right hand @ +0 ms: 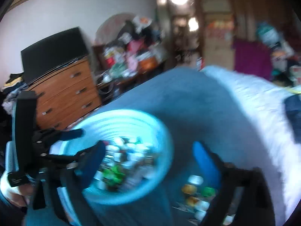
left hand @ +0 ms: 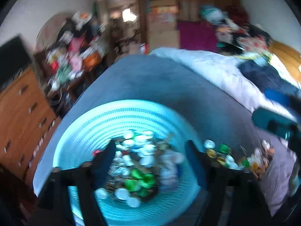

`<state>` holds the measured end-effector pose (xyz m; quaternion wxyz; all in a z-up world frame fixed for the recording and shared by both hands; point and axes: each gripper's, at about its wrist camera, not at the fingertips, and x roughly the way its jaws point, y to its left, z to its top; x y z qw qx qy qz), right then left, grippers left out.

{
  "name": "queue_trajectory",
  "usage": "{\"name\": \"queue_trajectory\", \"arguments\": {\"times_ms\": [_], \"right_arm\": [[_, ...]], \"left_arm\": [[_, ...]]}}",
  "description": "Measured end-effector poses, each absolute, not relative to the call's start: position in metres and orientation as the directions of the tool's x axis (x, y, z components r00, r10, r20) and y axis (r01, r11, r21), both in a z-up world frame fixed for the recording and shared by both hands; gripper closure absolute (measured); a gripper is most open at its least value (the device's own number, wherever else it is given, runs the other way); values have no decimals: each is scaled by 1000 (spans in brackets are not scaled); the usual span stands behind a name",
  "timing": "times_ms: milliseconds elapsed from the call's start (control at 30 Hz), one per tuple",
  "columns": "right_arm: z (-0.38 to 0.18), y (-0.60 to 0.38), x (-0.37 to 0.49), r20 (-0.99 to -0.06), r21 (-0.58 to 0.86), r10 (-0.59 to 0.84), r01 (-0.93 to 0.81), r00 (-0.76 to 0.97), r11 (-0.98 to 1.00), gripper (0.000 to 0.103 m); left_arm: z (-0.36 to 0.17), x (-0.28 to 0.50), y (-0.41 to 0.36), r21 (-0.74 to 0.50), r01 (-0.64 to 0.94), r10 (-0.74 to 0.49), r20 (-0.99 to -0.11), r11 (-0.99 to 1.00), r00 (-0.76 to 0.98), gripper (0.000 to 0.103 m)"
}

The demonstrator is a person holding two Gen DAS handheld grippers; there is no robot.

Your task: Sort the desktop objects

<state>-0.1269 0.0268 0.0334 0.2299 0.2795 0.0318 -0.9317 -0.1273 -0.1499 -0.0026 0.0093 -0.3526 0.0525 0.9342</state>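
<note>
Blue bedspread (left hand: pixel 150 79), basket (left hand: pixel 90 124) w/ caps under open left gripper (left hand: pixel 150 156), frames blurred

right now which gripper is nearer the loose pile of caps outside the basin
Right. The right gripper has the loose caps just under its right-hand finger; the left gripper is over the blue basin, the pile off to its right.

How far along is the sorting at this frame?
Mostly unsorted, it seems. The blue basket holds a mixed heap of white and green bottle caps. A smaller loose pile lies on the blue cover beside it. Nothing is in hand: the left gripper and right gripper both hover open and empty. Blur hides finer detail.
</note>
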Motion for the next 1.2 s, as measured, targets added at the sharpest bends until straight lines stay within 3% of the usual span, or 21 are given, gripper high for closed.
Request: {"name": "queue_trajectory", "arguments": {"times_ms": [167, 400, 633, 767, 1200], "right_arm": [[-9, 127, -78, -597, -20, -198, 261, -777, -965, 0], [-88, 234, 4, -657, -163, 89, 26, -748, -986, 0], [-129, 305, 33, -749, -27, 106, -130, -654, -991, 0], [-127, 318, 34, -741, 60, 47, -136, -670, -989, 0], [-133, 316, 31, -749, 79, 22, -123, -662, -989, 0]], "left_arm": [[-33, -86, -71, 140, -87, -28, -662, -986, -749, 8], [-62, -41, -10, 175, -59, -86, -718, -983, -691, 8], [-49, -16, 16, 217, -40, -128, -704, -975, -699, 8], [-33, -3, 34, 247, -64, -125, -678, -967, -724, 8], [-13, 7, 51, 247, -80, -109, -663, -966, -740, 8]]}}
